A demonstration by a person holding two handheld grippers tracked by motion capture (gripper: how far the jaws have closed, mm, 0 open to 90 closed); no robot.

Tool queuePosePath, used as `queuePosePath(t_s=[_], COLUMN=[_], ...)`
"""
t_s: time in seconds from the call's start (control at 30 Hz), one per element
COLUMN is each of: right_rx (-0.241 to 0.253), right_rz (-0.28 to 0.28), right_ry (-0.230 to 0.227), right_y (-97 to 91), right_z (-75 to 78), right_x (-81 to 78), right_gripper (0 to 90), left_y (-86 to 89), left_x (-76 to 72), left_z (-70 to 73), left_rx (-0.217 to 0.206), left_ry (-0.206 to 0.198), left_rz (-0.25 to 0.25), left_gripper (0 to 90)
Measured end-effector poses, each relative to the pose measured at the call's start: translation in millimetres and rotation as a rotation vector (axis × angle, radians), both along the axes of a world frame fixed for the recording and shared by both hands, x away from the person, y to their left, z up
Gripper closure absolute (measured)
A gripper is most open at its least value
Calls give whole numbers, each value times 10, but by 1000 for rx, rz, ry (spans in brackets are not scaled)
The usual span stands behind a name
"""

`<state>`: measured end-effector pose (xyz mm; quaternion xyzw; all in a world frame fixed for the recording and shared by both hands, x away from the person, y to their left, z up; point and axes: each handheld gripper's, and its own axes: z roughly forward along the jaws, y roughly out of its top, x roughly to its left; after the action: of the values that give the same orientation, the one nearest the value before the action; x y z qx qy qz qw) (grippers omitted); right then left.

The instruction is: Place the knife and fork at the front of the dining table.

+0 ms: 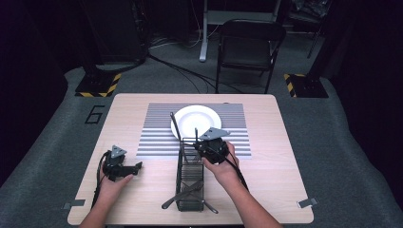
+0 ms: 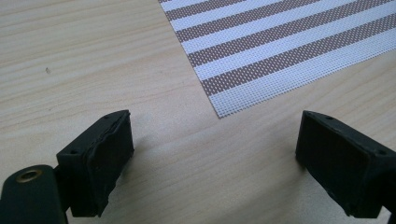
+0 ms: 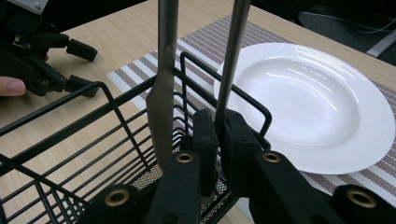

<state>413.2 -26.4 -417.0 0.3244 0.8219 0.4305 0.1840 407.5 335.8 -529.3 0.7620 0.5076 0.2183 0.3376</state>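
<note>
Jaws clamping utensil (image 3: 232,60), wire basket (image 1: 183,190) holding cutlery

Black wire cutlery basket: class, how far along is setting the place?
Done: round white plate sits on the striped placemat. In hand: right gripper pinches a metal utensil handle inside the black wire cutlery basket. Left: a knife and other cutlery remain inside; left gripper is open.

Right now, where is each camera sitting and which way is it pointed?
High view: above the person's side, looking forward and down on the table; forearms, left gripper, right gripper.
Left gripper view: along open jaws at the striped mat.
Right gripper view: along jaws shut on a utensil handle over the wire basket, facing the plate.
Shared: mat everywhere; plate, basket in two.
</note>
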Motion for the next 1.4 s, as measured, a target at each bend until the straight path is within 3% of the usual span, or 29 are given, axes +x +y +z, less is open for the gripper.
queuePosePath(t_s=[0.67,0.7,0.97,1.4], right_rx=[10,30,42,37], right_rz=[11,14,12,39], right_ry=[38,55,55,69], right_y=[15,9,-19,-34], right_z=[12,24,81,281], right_x=[30,35,35,7], right_gripper=[873,873,874,873], left_y=[0,0,0,-1], left_x=[0,0,0,-1], left_z=[0,0,0,0], left_rx=[1,1,1,0], left_ry=[0,0,-1,-1], left_rz=[1,1,1,2], left_gripper=[109,109,109,109])
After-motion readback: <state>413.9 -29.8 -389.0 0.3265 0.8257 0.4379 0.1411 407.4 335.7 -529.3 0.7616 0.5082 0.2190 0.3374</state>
